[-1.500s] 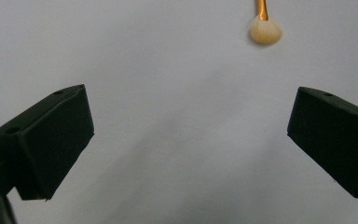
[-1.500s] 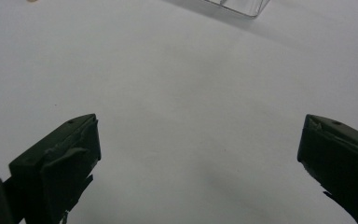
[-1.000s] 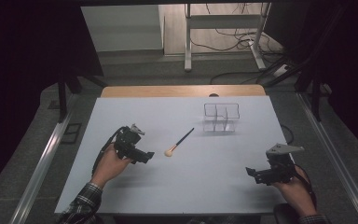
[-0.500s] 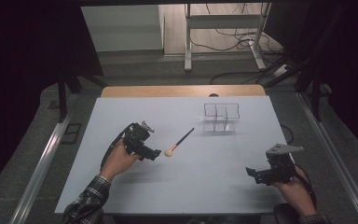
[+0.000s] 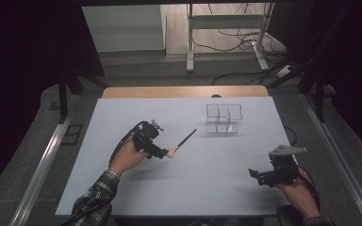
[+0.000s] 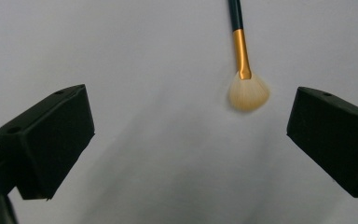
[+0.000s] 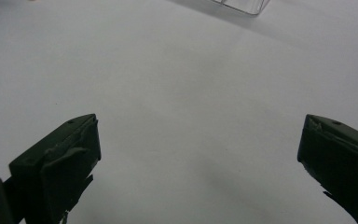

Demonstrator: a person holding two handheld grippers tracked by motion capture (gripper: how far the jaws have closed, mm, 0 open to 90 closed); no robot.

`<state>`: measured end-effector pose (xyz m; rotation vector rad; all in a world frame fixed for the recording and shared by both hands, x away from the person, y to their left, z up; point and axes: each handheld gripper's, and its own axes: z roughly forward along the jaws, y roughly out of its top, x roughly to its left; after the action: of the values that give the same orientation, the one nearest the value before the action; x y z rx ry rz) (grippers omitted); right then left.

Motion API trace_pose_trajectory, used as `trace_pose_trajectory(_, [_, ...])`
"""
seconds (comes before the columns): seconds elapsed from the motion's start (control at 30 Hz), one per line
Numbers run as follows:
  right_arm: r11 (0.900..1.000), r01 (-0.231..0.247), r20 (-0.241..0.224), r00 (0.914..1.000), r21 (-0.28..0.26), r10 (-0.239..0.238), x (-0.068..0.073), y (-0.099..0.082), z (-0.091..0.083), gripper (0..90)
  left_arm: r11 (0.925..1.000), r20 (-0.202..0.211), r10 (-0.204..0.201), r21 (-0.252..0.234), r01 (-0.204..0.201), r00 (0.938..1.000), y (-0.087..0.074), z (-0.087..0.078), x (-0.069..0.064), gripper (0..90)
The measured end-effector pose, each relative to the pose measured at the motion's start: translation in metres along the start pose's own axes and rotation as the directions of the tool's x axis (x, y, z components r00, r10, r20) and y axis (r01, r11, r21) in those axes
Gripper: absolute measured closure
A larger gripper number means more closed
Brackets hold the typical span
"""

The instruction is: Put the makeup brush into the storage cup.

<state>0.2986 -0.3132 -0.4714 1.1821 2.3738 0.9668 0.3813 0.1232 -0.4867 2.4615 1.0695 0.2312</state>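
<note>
Your left tongs (image 5: 162, 153) hovered over the bench (image 5: 122, 188) left of centre, with the jaws spread wide and nothing between them. The brush (image 5: 181, 143) lay flat on the bench, its pale bristle end just beside the tips of those tongs and its dark handle running off toward 1 o'clock. In the left gripper view the left tongs (image 6: 191, 140) looked down on the brush (image 6: 242, 65): the bristles sat in the gap between the jaws, nearer the right-hand one, and the gold ferrule and dark handle pointed to 12 o'clock. Whether the jaws touched the bench there I could not tell; they looked a little above it.

Your right tongs (image 5: 253, 173) rested low at about 4 o'clock on the bench, well apart from the brush, pointing toward 9 o'clock. In the right gripper view the right tongs (image 7: 200, 154) stood wide open and held nothing, with bare bench under them.

A clear rack (image 5: 223, 117) of small compartments stood upright at about 1 o'clock on the bench, near the handle end of the brush but apart from it. One corner of the rack (image 7: 242, 5) showed at 12 o'clock in the right gripper view.
</note>
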Motion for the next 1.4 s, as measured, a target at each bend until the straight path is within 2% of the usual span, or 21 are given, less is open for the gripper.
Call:
trace_pose_trajectory(0.2, [1.0000,0.000,-0.001,1.0000,0.003,0.000,0.000,0.000,0.000,0.0,0.9995,0.007,0.006,0.031,-0.007,1.0000,0.009,0.007,-0.001,1.1])
trace_pose_trajectory(0.47, [1.0000,0.000,-0.003,1.0000,0.007,0.000,0.000,0.000,0.000,0.0,0.9968,0.008,0.039,0.069,-0.039,0.9992,0.022,0.014,-0.004,0.9])
trace_pose_trajectory(0.87, [0.9999,0.004,-0.006,1.0000,0.009,-0.004,0.000,0.000,0.000,0.0,0.9932,0.021,0.060,0.099,-0.062,0.9980,0.042,0.024,-0.011,1.1])
trace_pose_trajectory(1.0, [0.9999,0.007,-0.006,1.0000,0.009,-0.006,0.001,0.000,0.000,0.0,0.9891,0.019,0.082,0.121,-0.084,0.9965,0.047,0.027,-0.012,1.3])
trace_pose_trajectory(1.4, [0.9998,0.005,-0.013,0.9999,0.017,-0.005,0.001,0.000,0.001,0.0,0.9873,0.019,0.097,0.125,-0.098,0.9951,0.067,0.034,-0.021,3.5])
